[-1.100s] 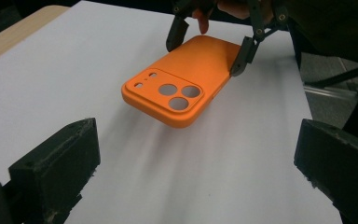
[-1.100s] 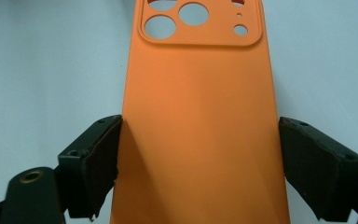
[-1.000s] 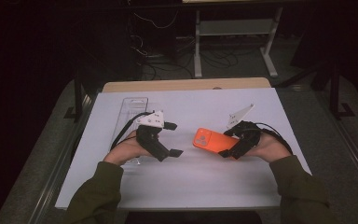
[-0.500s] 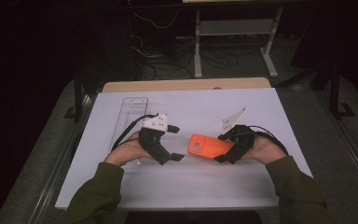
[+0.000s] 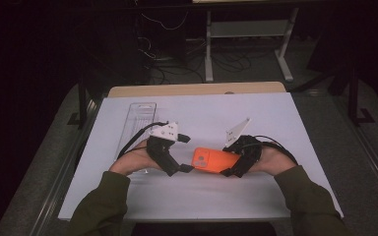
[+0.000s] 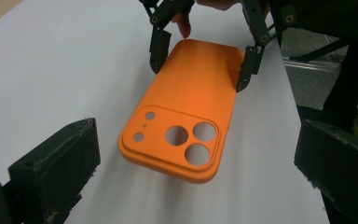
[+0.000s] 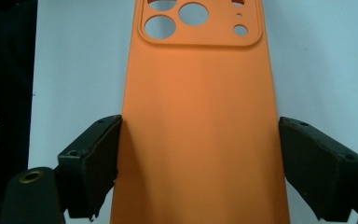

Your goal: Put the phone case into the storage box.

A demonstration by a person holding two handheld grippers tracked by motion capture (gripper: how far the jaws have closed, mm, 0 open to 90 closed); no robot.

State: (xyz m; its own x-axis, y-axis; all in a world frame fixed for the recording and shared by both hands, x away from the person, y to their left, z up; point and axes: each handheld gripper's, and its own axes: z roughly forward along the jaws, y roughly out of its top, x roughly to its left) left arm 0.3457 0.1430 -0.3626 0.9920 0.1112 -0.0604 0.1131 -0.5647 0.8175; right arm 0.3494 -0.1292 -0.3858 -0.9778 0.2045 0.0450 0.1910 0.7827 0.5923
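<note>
The right gripper clamps the orange phone case by its long edges, seemingly just above the white table sheet. The left gripper, jaws wide, flanks the case's camera end. A clear tray lies well behind, blocking nothing.

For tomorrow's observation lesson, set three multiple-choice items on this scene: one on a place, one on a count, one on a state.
1. Where is the orange phone case?
A. between the two grippers
B. on the floor
C. in the clear tray

2. How many large round holes are in its camera block?
A. one
B. three
C. six

3. How is the left gripper?
A. shut on the case
C. open
B. shut on a cable

Key: 1 A, the case lies between the left gripper and the right gripper; 2 B, three large holes show in the left gripper view; 3 C, its jaws stand wide apart, short of the case.
</note>
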